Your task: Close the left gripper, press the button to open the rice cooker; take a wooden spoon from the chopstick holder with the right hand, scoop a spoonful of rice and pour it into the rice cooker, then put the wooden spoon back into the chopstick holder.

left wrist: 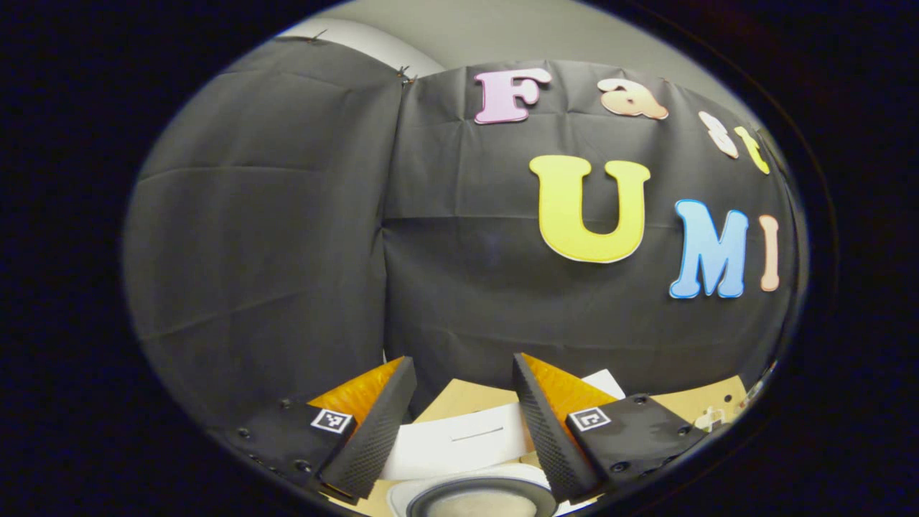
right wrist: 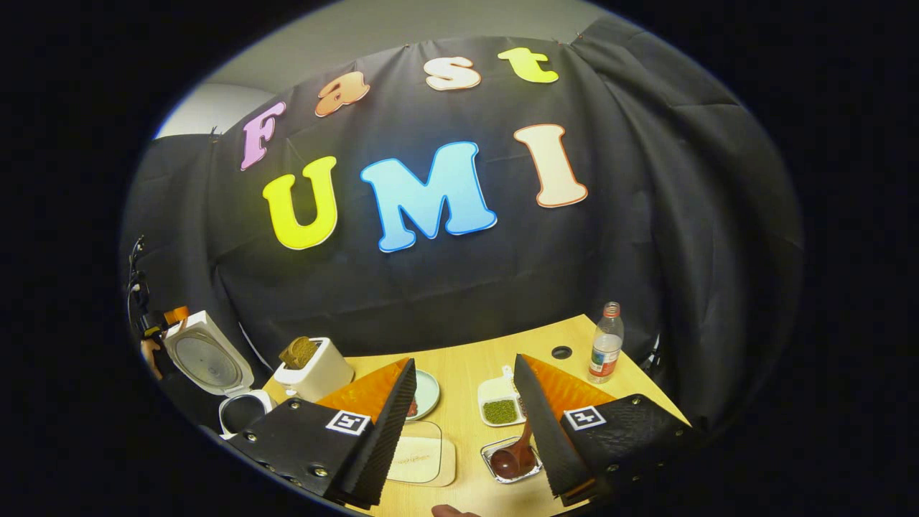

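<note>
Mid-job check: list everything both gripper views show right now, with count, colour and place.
rice cooker: 1, white, lid open, table's left edge
toaster: 1, white, right of the cooker
round plate: 1, pale green, mid-table
dish of green beans: 1, white, centre-right
wooden spoon: 1, dark brown, lying in a clear tray, near edge
cutting board: 1, light wood, near edge
water bottle: 1, clear, red cap, far right
table: 1, light wood
left tongs: open
right tongs: open, empty

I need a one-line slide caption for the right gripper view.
Open hand-held gripper above a wooden spoon in a small tray, with the rice cooker open at left.
</note>
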